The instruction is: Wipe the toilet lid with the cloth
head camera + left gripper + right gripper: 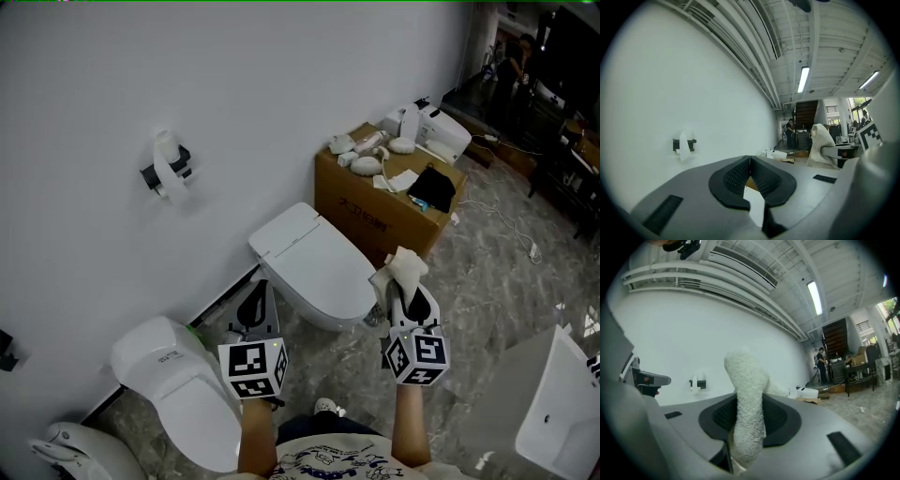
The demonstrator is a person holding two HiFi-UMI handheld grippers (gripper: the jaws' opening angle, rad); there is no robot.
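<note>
Cloth: pinched by right gripper, free end sticking up past the tips; hangs in air near lid, off its front right edge in head view, not touching; left gripper pressed together on nothing, near lid's left side; wiping likely not begun; risks: short grip, so cloth may pull out under drag; floppy end may fold aside and let bare tips scrape lid; second toilet close by, easy wrong target.
</note>
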